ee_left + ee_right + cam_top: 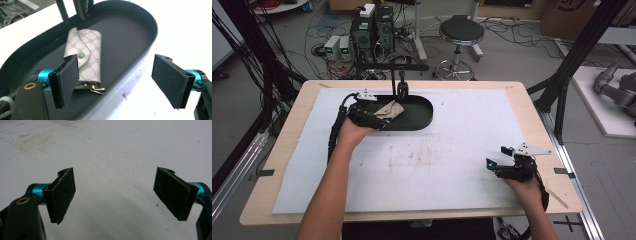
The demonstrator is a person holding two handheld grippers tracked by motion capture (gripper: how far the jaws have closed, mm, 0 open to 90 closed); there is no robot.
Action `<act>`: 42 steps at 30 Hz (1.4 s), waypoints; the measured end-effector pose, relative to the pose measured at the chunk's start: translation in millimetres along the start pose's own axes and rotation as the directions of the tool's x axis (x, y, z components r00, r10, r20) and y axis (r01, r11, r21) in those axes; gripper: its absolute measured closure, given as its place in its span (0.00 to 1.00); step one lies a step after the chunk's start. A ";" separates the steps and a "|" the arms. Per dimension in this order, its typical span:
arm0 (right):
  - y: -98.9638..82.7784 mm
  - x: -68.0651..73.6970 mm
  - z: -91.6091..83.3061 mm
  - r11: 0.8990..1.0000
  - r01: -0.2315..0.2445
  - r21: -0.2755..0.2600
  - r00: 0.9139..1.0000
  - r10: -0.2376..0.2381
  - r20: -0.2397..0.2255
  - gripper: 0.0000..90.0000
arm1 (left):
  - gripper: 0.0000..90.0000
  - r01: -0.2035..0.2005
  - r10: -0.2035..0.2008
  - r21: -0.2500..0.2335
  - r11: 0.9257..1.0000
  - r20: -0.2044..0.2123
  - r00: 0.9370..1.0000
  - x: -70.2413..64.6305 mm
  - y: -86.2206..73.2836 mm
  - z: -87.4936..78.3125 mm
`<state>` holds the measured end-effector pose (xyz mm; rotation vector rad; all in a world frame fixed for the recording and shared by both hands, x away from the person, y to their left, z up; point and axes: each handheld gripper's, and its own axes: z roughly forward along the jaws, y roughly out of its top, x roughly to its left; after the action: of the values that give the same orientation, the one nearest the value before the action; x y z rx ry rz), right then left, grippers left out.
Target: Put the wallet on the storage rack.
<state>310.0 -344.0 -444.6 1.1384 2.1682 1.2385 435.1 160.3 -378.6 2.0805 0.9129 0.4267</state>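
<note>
**Cluttered workshop behind the bench**

A wooden bench [532,107] topped with a white mat [462,145] stands on a grey floor [512,55]. Behind it sit a black round stool [461,31], computer towers [373,27] and tangled cables [324,30]. Black frame posts [579,45] rise at both sides. Cardboard boxes [562,15] line the far edge.

The right gripper [115,195] hangs wide apart over the white mat [112,150].
</note>
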 end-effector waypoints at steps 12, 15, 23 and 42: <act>2.4 1.3 4.4 1.000 0.008 0.002 1.000 -0.008 -0.007 0.20 | 0.24 -0.014 0.015 -0.086 0.996 0.012 1.000 -34.8 -37.3 -27.5; 3.4 2.3 5.9 1.000 0.010 0.002 1.000 -0.010 -0.011 0.20 | 0.24 -0.013 0.015 -0.107 0.994 0.021 1.000 -41.6 -45.4 -32.7; 4.4 2.3 9.6 1.000 0.017 0.000 1.000 -0.017 -0.017 0.20 | 0.24 -0.001 0.006 -0.128 0.992 0.039 0.999 -56.2 -63.9 -40.7; 7.0 4.1 13.9 1.000 0.011 -0.010 1.000 -0.011 -0.020 0.20 | 0.22 0.014 -0.011 -0.140 0.990 0.021 1.000 -78.7 -102.7 -44.6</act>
<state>320.0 -331.5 -445.8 1.1131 2.1781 1.2593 308.9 169.4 -430.7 1.9471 0.8592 0.4495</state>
